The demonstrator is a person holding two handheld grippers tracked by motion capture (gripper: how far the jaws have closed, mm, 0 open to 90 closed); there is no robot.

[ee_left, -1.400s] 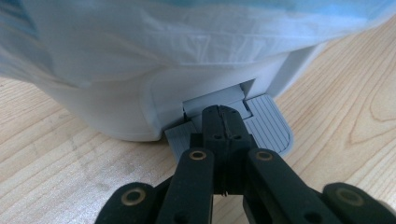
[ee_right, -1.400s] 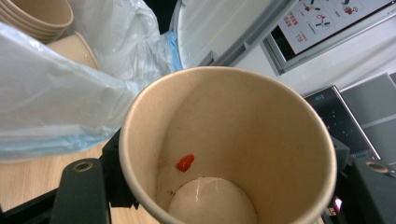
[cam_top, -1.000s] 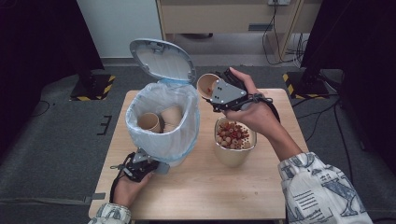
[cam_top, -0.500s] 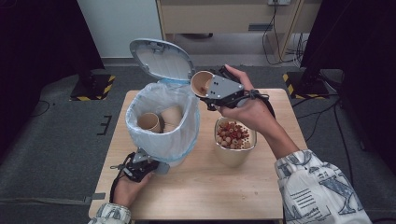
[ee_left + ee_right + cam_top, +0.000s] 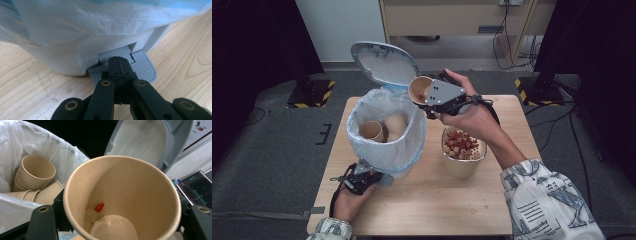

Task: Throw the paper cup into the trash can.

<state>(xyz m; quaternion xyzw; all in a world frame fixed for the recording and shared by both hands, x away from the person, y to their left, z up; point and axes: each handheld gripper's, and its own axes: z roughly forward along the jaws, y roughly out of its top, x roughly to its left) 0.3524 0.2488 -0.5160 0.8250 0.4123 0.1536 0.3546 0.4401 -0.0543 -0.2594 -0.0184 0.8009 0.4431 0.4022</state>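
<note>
A paper cup, one red bit inside, is clamped in the right gripper over the far right rim of the lined bin. The bin's pedal is pressed by the fully closed left gripper.

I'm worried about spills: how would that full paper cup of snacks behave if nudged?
The paper cup of snacks is heaped to its rim, so pieces would probably spill. Its thin paper wall likely dents under pressure. Its base looks narrower than its rim, so a high push might tip it.

We see a tan paper cup w/ red bit inside, between black jaws; white-lined grey plastic bin beyond.
</note>
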